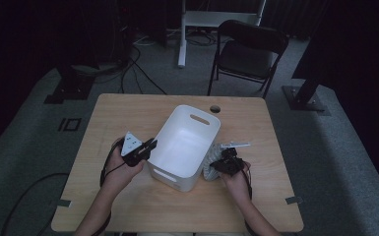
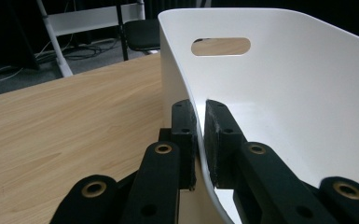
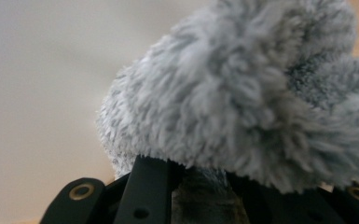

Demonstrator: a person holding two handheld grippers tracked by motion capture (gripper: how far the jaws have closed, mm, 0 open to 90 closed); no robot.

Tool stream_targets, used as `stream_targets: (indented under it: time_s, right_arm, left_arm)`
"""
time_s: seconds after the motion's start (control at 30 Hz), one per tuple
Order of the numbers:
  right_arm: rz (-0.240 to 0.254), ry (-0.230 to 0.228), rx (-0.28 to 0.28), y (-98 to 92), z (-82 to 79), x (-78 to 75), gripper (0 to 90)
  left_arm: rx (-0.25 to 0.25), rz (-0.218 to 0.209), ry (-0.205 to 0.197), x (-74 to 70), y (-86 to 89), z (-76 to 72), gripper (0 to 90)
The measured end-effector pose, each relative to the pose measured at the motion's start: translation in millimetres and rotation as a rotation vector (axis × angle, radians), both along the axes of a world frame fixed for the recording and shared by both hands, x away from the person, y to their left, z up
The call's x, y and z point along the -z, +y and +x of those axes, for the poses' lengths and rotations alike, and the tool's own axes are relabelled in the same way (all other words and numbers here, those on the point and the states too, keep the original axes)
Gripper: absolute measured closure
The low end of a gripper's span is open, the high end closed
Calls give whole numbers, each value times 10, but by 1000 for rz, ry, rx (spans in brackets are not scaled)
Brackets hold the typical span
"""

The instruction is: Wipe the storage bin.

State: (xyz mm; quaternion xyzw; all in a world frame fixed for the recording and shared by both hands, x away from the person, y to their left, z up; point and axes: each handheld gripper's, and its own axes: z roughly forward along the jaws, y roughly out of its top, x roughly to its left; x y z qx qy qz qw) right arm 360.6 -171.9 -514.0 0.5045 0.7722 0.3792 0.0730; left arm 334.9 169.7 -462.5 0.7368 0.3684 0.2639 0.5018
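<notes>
From above, a white tub (image 1: 186, 145) sits mid-table (image 1: 128, 206). The left gripper (image 1: 150, 146) meets its left wall, and the right gripper (image 1: 216, 164) holds a fluffy grey cloth (image 1: 210, 158) against its right wall.

Left gripper view: the jaws are clamped on the tub's (image 2: 284, 93) thin rim (one inside, one outside).

Right gripper view: the jaws pinch the cloth (image 3: 242, 98) beside the tub's wall.
</notes>
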Motion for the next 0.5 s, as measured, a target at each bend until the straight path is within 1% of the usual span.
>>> stream_targets:
  time_s: [0.07, 0.1, 0.17, 0.2, 0.27, 0.3, 0.37, 0.47, 0.5]
  right_arm:
    - [1, 30, -4, 3, 29, 72, 768]
    - [3, 34, -5, -2, 33, 72, 768]
    - [-12, 41, -16, -1, 38, 42, 767]
    - [-11, 41, -20, -8, 34, 34, 767]
    - [-1, 43, -28, -22, 19, 8, 767]
    - [11, 41, -39, -39, 11, -31, 767]
    - [31, 26, -45, -61, -8, -126, 766]
    - [70, -27, -51, -98, -54, -343, 766]
    - [80, -41, -51, -107, -64, -394, 766]
  left_arm:
    - [1, 0, 0, 0, 2, 1, 823]
    - [-1, -2, 0, 1, 3, 2, 819]
    - [-4, -1, 0, 0, 3, 5, 817]
    - [-6, 2, -1, -1, 1, 4, 818]
    - [-10, 2, 1, -2, -1, 7, 818]
    - [-10, 3, 1, -3, -2, 7, 818]
    - [-9, 6, 1, -4, -3, 8, 818]
    - [-6, 13, 0, -7, -3, 8, 817]
    - [-6, 17, -1, -8, -3, 8, 817]
